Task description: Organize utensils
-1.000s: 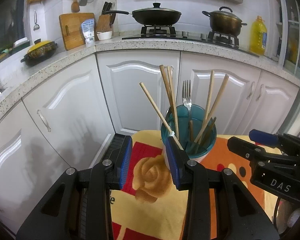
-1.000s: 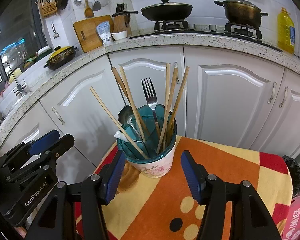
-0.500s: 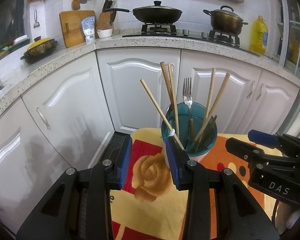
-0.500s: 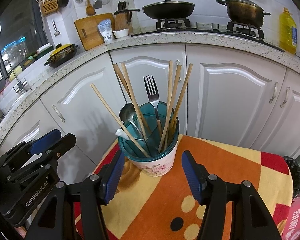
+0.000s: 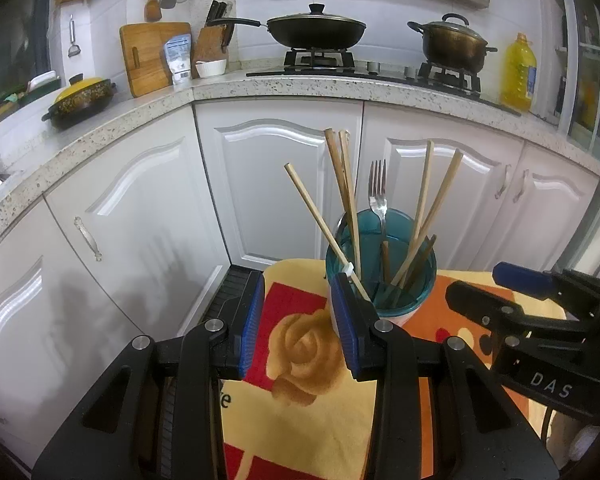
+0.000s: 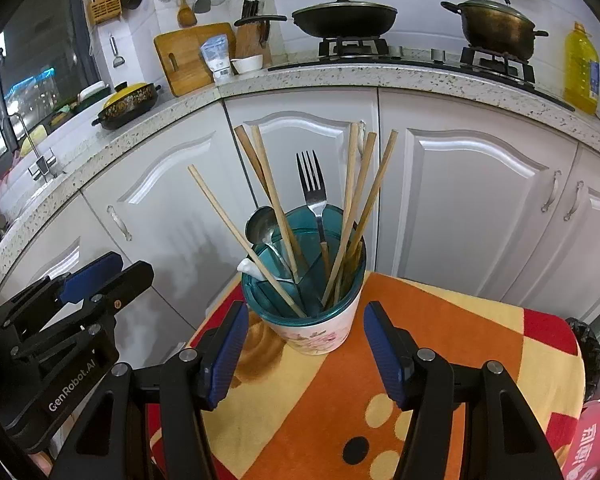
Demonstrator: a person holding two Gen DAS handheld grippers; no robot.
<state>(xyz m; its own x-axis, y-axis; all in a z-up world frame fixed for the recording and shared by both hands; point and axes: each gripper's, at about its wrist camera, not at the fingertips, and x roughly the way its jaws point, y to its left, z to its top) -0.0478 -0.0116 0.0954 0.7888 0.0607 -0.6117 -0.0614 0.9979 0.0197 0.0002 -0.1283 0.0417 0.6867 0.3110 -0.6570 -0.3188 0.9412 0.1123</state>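
Little differs from a second ago: the utensil holder [image 6: 306, 312] stands where it stood, near the far left corner of the small table under its patterned cloth [image 6: 440, 360], and the sticks in it lean as before. In both views the kitchen counter has slid slightly down the picture, so the cameras seem to have tipped a touch, though the blur at the rim makes that hard to be sure of. Both grippers keep their places.

The right gripper [image 6: 306, 356] is held partly open, one blue pad on each side of the holder's base, both clear of it and gripping nothing. The left gripper [image 5: 298, 324] is likewise open and empty, over the cloth's rose print [image 5: 304, 356] at the table's left edge; its right pad lies in front of the holder's left side, and contact cannot be judged.

The right wrist view shows a metal spoon [image 6: 260, 224] and a white handle [image 6: 248, 268] at the holder's left rim, along with the flowered white wall of the cup; from the left wrist these are mostly hidden. Both views show the fork [image 6: 312, 188] standing tines up among the wooden chopsticks [image 6: 276, 208]. The left view alone shows the right gripper's side with its lettering.
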